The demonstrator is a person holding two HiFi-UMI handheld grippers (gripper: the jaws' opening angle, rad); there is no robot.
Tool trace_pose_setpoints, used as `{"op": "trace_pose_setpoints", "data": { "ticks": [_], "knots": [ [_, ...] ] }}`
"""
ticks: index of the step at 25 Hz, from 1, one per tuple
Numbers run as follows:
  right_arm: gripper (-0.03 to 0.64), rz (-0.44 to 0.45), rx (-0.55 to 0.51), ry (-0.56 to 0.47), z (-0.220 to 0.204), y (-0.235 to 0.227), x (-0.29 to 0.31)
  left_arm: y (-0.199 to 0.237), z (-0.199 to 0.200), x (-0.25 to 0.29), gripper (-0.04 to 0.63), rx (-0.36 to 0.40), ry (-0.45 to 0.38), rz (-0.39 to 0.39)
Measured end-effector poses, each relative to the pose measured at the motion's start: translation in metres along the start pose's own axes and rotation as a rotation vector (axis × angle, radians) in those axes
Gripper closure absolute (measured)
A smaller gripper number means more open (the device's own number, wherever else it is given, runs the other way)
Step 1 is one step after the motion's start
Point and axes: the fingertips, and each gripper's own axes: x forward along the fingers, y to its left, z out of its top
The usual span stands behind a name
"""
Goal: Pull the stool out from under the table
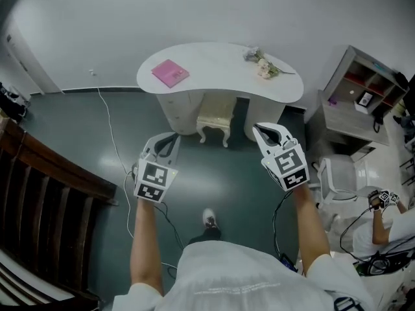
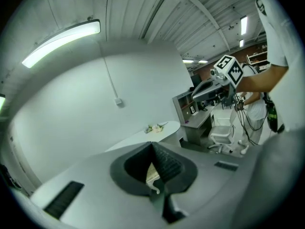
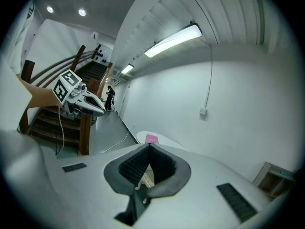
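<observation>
Cream stool [image 1: 215, 122] seemingly beyond left hand-held gripper [image 1: 170, 137]

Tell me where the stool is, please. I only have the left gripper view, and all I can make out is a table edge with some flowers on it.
Observer: In the head view the cream stool stands tucked under the white table, near its middle, ahead of both grippers.
Operator: Is anything touching it yet?
Observer: No. The left gripper and the right gripper hang over the floor, short of the stool, one to each side of it.
Operator: Are the right gripper's jaws open?
Observer: The right gripper view shows them together, with nothing held between them.
</observation>
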Motion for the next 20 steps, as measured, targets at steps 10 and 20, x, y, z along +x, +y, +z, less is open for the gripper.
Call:
{"op": "trace_pose_setpoints", "data": {
  "ticks": [10,20],
  "knots": [
    [0.601,0.002,0.075,0.056,-0.009,-0.040,0.132,0.092,-0.042,0.100,0.580,-0.034,0.031,-0.054],
    [0.603,0.045,0.090,0.162,-0.063,-0.059,0.221,0.126,-0.095,0.196,0.578,-0.085,0.089,-0.105]
  ]
}}
